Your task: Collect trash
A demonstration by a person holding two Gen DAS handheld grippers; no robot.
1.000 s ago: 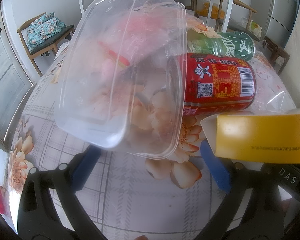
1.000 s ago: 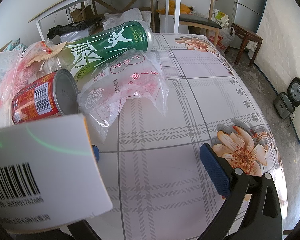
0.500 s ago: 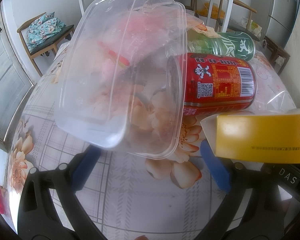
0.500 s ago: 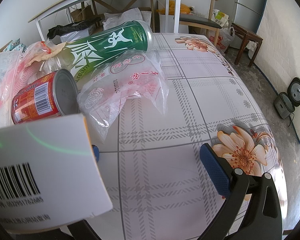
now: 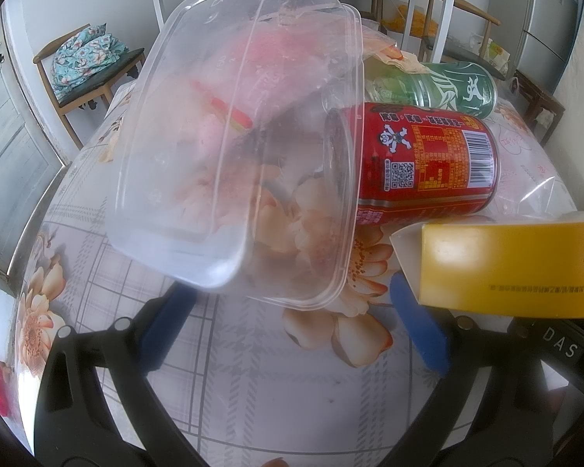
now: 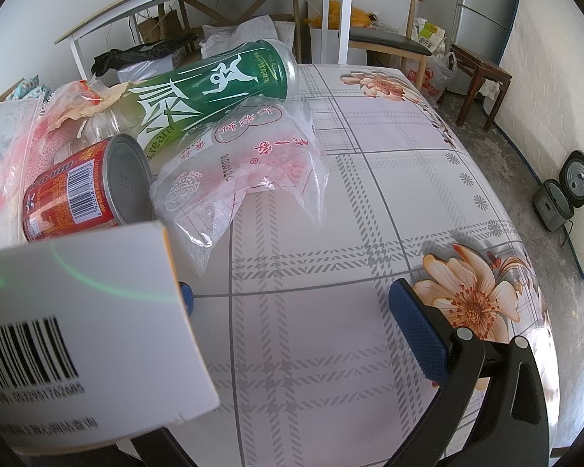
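A clear plastic container [image 5: 233,136] stands tilted over the floral tablecloth [image 5: 292,381], in front of my open left gripper [image 5: 292,319]; its left finger sits under the container's edge. A red can [image 5: 424,163] and a green can [image 5: 440,85] lie on their sides behind it. A yellow and white carton [image 5: 518,264] lies at the right, beside the left gripper's right finger. In the right wrist view my right gripper [image 6: 292,311] is open, with the carton [image 6: 78,319] hiding its left finger. The red can [image 6: 78,190], the green can [image 6: 214,85] and a printed plastic bag [image 6: 245,159] lie ahead.
The table edge [image 6: 525,210] curves off to the right, with a rice cooker [image 6: 568,190] on the floor beyond. A white desk [image 6: 214,0], chairs [image 5: 93,74] and bags stand behind the table. A crumpled wrapper [image 6: 74,105] lies left of the green can.
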